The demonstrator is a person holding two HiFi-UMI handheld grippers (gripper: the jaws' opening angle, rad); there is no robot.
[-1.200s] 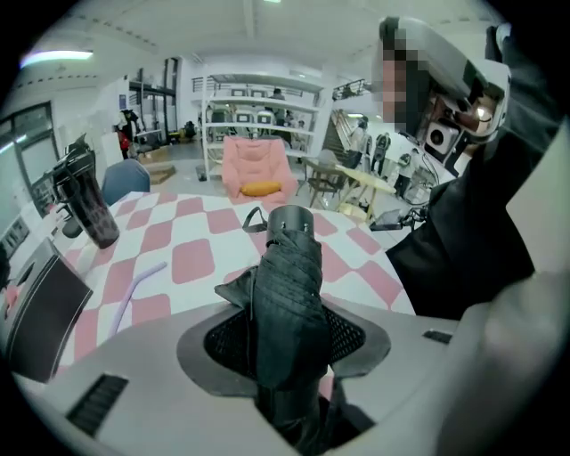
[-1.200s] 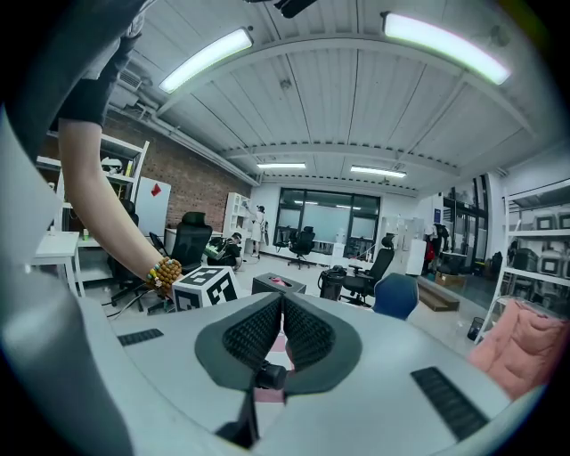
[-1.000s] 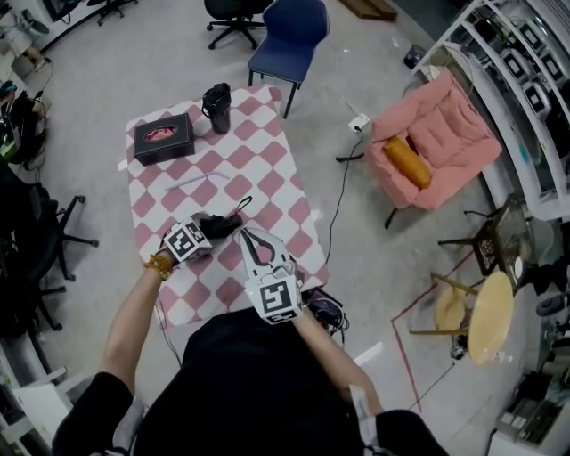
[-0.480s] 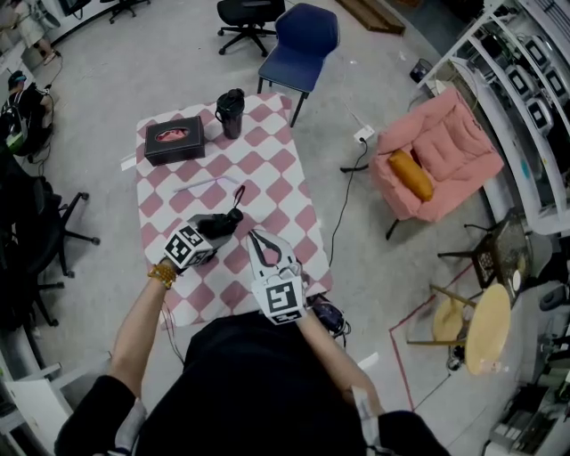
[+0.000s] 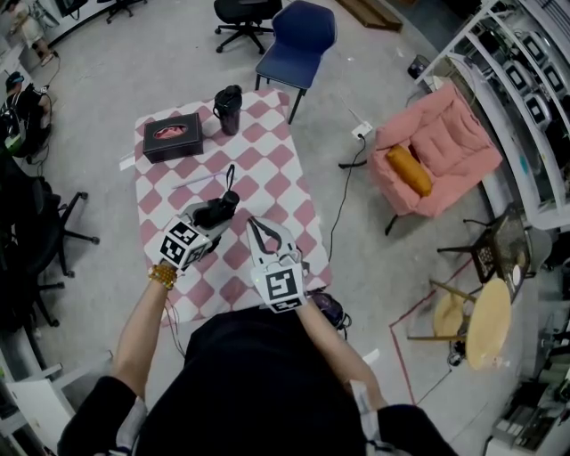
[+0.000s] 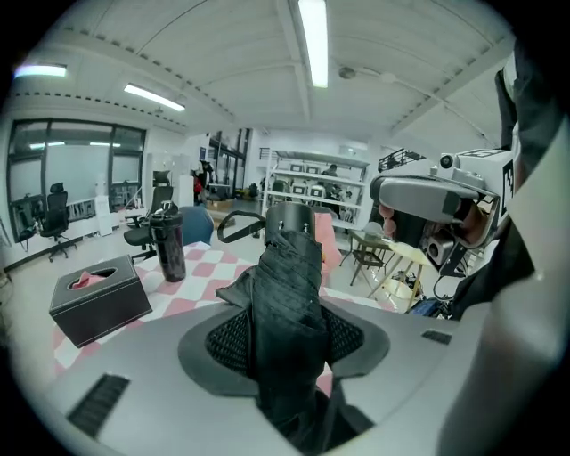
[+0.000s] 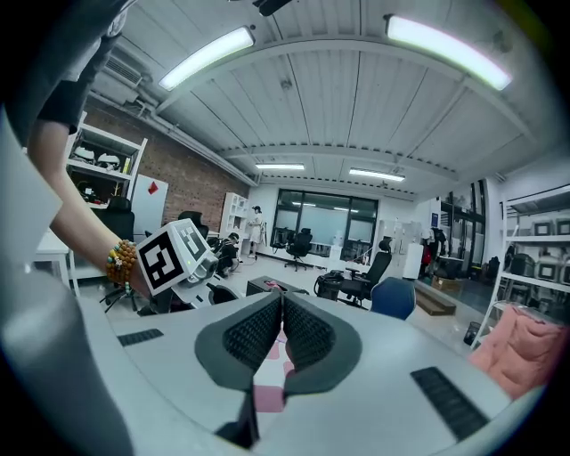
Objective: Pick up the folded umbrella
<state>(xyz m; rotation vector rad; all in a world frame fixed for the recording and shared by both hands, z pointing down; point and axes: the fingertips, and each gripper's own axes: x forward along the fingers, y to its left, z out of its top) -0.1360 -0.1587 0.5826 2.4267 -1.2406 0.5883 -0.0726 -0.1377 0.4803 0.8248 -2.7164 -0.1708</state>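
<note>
Black folded umbrella (image 6: 285,303) sits clamped between the jaws of your left gripper (image 5: 210,219), clear above the checkered table (image 5: 267,178). Squeeze firmly and lift straight so it cannot slip; your right gripper (image 5: 256,223) has its jaws together, empty.

There are two grippers: the left gripper (image 5: 207,219) and the right gripper (image 5: 257,224). There is one umbrella (image 5: 223,205), one table (image 5: 267,178), one box (image 5: 174,136), one tumbler (image 5: 229,109), one blue chair (image 5: 298,36), one pink armchair (image 5: 445,142) and one orange cushion (image 5: 408,169).

Open lab-office: equipment shelves (image 5: 525,98), office chairs (image 5: 242,12), strip lights (image 6: 313,40).
</note>
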